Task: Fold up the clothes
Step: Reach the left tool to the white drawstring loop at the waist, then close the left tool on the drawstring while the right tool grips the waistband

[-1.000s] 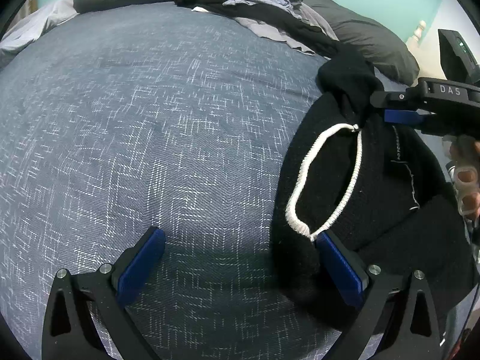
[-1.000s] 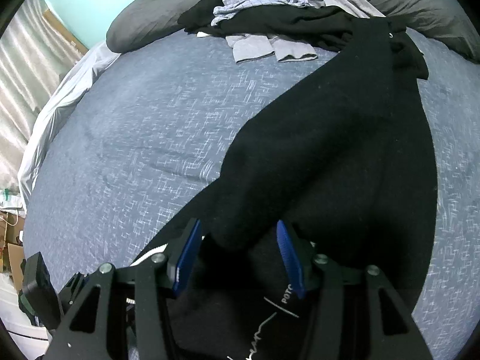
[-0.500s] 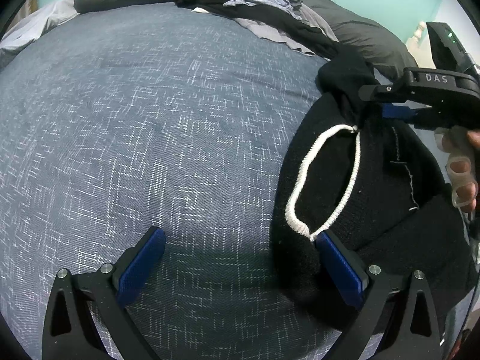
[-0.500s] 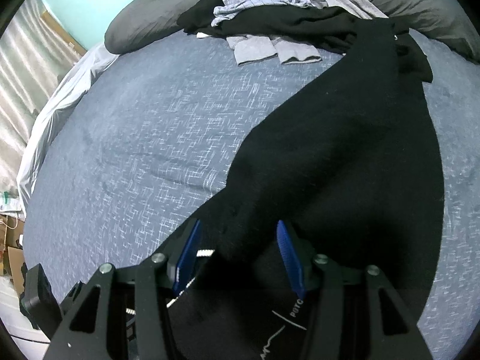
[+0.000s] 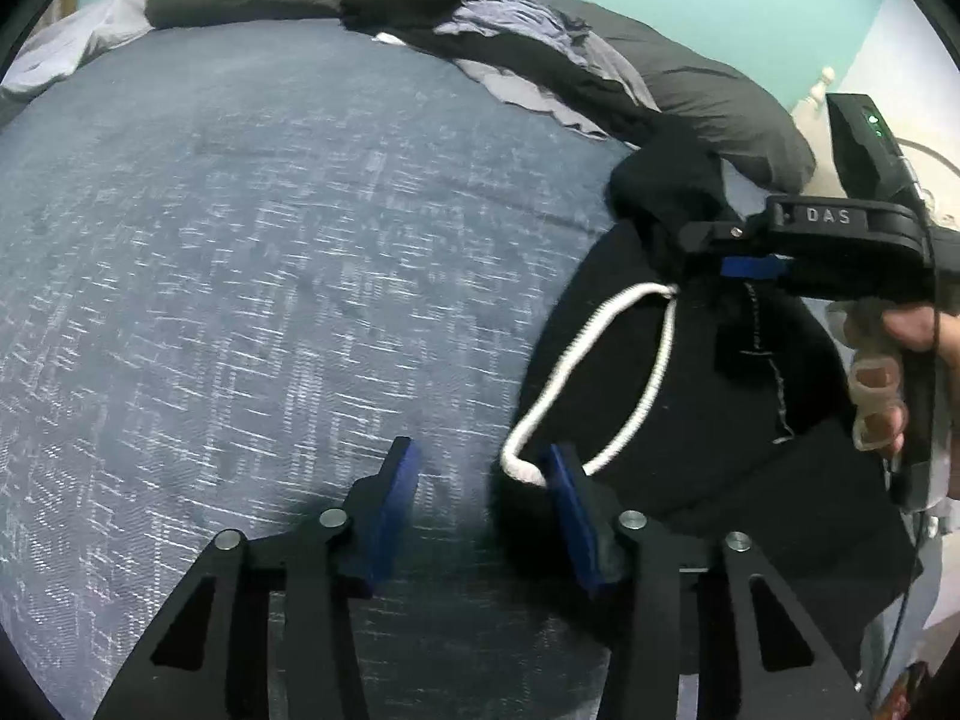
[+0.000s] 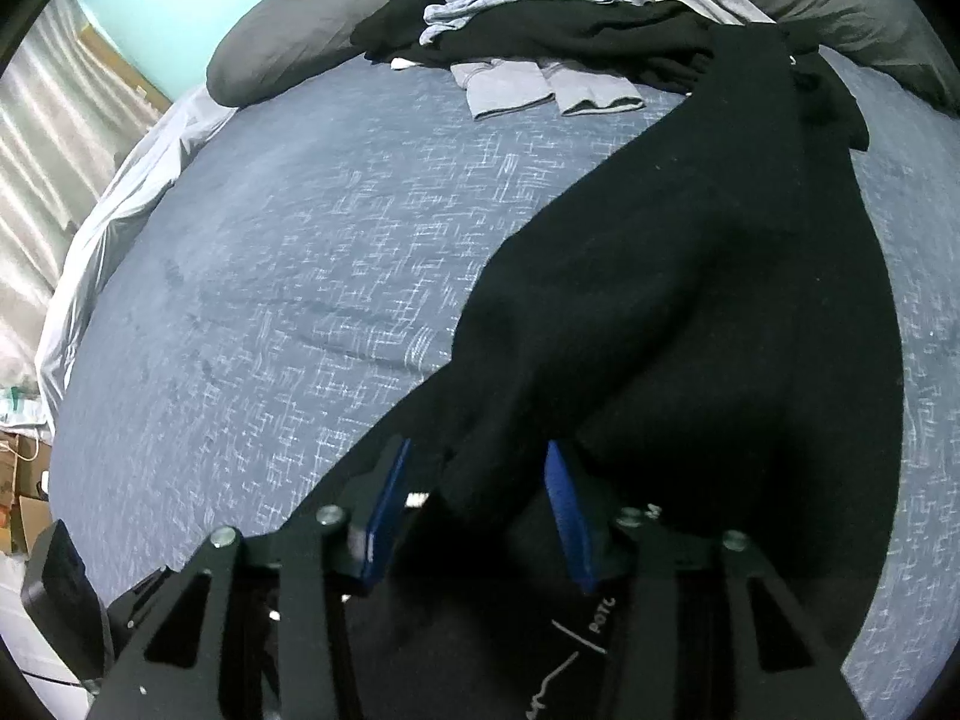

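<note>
Beside the black garment (image 5: 690,420), the left gripper (image 5: 480,486) has narrowed, holding nothing.

We see black drawstring trousers (image 6: 690,276) lying lengthwise on a blue-grey flecked bedspread (image 5: 270,270), waistband nearest us, legs running up toward the pillows. Their white drawstring (image 5: 600,384) lies in a loose loop across the waist. Near the waist we make out small white print on the dark fabric. At the head of the bed, a heap of unfolded clothes (image 6: 540,18), black, grey and pale blue, rests crumpled.
</note>
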{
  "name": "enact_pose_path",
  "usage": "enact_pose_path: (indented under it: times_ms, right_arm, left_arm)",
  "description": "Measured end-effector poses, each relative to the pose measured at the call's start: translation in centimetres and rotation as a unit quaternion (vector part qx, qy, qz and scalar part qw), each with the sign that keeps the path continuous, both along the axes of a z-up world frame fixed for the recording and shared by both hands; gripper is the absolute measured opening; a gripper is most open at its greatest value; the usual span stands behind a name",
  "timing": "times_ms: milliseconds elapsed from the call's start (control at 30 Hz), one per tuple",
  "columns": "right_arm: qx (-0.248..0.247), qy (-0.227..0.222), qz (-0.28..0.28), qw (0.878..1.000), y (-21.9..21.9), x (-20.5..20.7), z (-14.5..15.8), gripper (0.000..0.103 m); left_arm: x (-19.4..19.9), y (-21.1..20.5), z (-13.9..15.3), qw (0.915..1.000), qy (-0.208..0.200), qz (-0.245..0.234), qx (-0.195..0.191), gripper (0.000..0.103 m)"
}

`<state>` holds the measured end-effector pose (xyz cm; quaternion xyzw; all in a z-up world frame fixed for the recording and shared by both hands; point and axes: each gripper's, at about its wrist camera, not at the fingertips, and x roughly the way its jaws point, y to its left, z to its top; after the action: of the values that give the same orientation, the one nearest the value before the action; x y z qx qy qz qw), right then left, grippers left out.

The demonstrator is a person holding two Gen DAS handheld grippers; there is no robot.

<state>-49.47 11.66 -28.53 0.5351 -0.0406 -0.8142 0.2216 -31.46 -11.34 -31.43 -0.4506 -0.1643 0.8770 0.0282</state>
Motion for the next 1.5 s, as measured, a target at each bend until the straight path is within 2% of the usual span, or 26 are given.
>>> enact_pose_path:
  times_ms: [33, 167, 233, 533, 633, 867, 1133, 1200, 1267, 1367, 1400, 1500]
  right_arm:
    - [-0.001, 0.000, 0.001, 1.000, 0.0, 0.1, 0.1, 0.044]
    - [-0.002, 0.002, 0.005, 1.000, 0.1, 0.3, 0.3, 0.042]
    - [-0.003, 0.005, 0.010, 1.000, 0.1, 0.5, 0.4, 0.037]
    - [0.000, 0.023, 0.013, 1.000, 0.4, 0.9, 1.0, 0.006]
    - [-0.009, 0.036, 0.010, 0.999, 0.9, 1.2, 1.6, 0.003]
    - [-0.017, 0.057, 0.011, 0.998, 2.1, 2.4, 3.0, 0.003]
    - [0.060, 0.025, 0.033, 0.997, 4.0, 4.5, 1.3, 0.004]
    - [0.064, 0.032, 0.026, 0.997, 4.1, 4.7, 1.8, 0.007]
    - [0.074, 0.066, 0.024, 0.995, 3.2, 4.9, 3.3, 0.012]
    - [0.083, 0.108, 0.046, 0.990, 1.1, 4.9, 5.2, 0.024]
    - [0.082, 0.108, 0.061, 0.989, 0.2, 4.6, 5.4, 0.030]
    - [0.095, 0.104, 0.105, 0.984, -2.5, 3.8, 5.4, 0.031]
  left_arm:
    - [-0.2, 0.1, -0.1, 1.0000, -0.001, -0.002, 0.003, 0.036]
    - [-0.5, 0.2, -0.2, 0.9998, -0.003, -0.012, 0.013, 0.020]
    - [-0.6, 0.4, -0.2, 0.9998, -0.002, -0.013, 0.016, 0.015]
    - [0.8, -0.3, 0.9, 0.9996, 0.013, -0.015, 0.020, 0.011]
    - [1.1, -0.6, 1.6, 0.9993, 0.025, -0.014, 0.023, 0.011]
    - [1.1, -0.8, 2.5, 0.9987, 0.039, -0.010, 0.029, 0.011]
    - [1.1, -0.4, 2.6, 0.9985, 0.040, -0.018, 0.034, 0.011]
    - [1.0, -0.4, 2.5, 0.9985, 0.039, -0.016, 0.034, 0.011]
    - [1.0, -0.4, 2.4, 0.9986, 0.038, -0.015, 0.033, 0.011]
    - [1.0, -0.4, 2.4, 0.9986, 0.038, -0.015, 0.034, 0.011]
    - [1.0, -0.4, 2.4, 0.9986, 0.038, -0.014, 0.034, 0.011]
    - [1.0, -0.5, 2.4, 0.9986, 0.037, -0.014, 0.035, 0.011]
